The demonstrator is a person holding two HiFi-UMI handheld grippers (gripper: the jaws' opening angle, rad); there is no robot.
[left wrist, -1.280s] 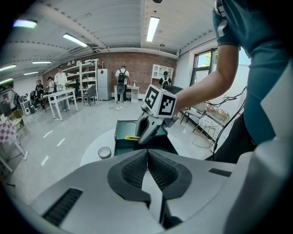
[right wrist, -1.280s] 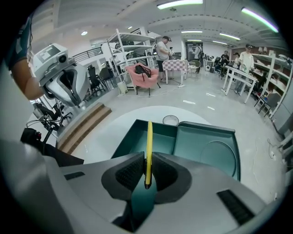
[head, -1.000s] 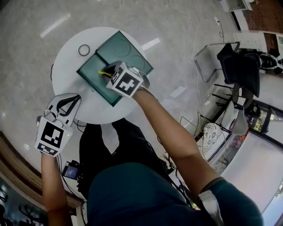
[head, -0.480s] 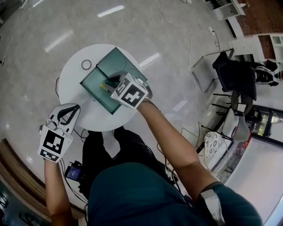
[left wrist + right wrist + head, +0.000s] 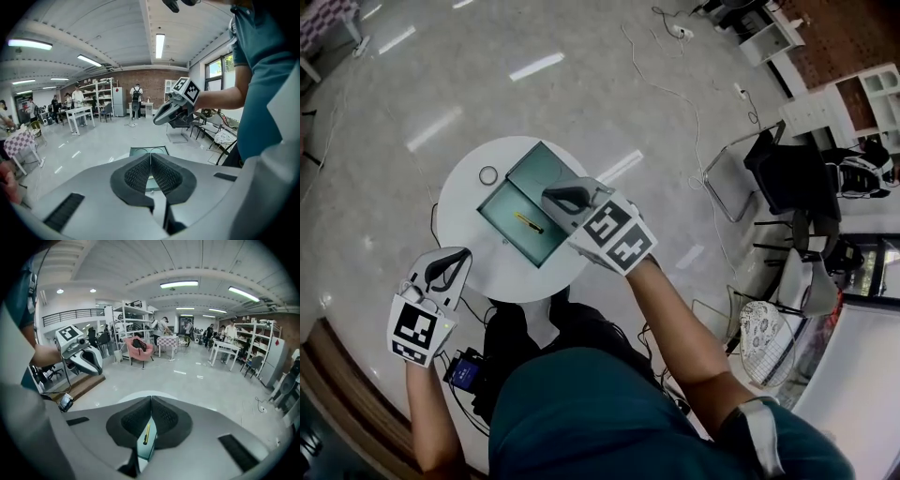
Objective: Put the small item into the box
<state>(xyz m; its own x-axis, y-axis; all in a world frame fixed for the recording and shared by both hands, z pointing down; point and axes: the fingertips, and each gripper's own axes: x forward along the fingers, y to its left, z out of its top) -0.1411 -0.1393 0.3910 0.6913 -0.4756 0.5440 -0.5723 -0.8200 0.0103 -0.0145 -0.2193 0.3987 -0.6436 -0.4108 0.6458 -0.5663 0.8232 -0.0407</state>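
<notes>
Small item (image 5: 528,222), perhaps a pen, is lying inside the green box (image 5: 508,201). Left gripper (image 5: 455,258) is hanging at the box's eight o'clock, right gripper (image 5: 553,197) hovering at its two o'clock, both with jaws pressed together, empty.

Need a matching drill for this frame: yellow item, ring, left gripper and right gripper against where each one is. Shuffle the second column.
Things:
1. yellow item
2. ring
3. right gripper
4. left gripper

Places:
a. on the bare table, beside the box
b. lying inside the box
c. at the table's near edge, clear of the box, jaws shut
d. above the box, jaws shut with nothing held

Pairs: 1-b, 2-a, 3-d, 4-c
</notes>
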